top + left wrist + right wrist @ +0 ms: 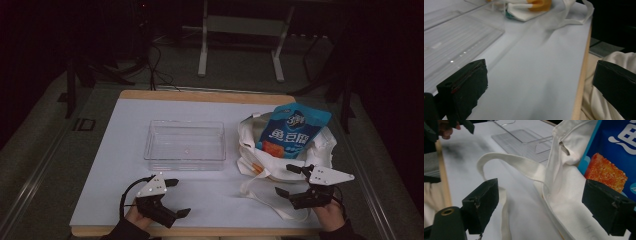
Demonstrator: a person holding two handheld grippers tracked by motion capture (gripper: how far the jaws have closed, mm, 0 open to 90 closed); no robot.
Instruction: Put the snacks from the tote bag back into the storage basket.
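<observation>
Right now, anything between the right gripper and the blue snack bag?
Yes: the white tote bag and its strap; the blue snack bag sticks out of it beyond the open right gripper, per the high view.

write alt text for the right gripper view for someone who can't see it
The right gripper hangs open, its black jaws spread over a white cloth bag on the table. A blue snack packet pokes from the bag, and a clear plastic tray sits behind.

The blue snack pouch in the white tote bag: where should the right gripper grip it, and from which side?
Probably the blue snack pouch by its flat top edge, which sticks out of the white tote bag toward the table's far side. The right gripper, open, could come over the bag, one jaw on each flat face.
</observation>
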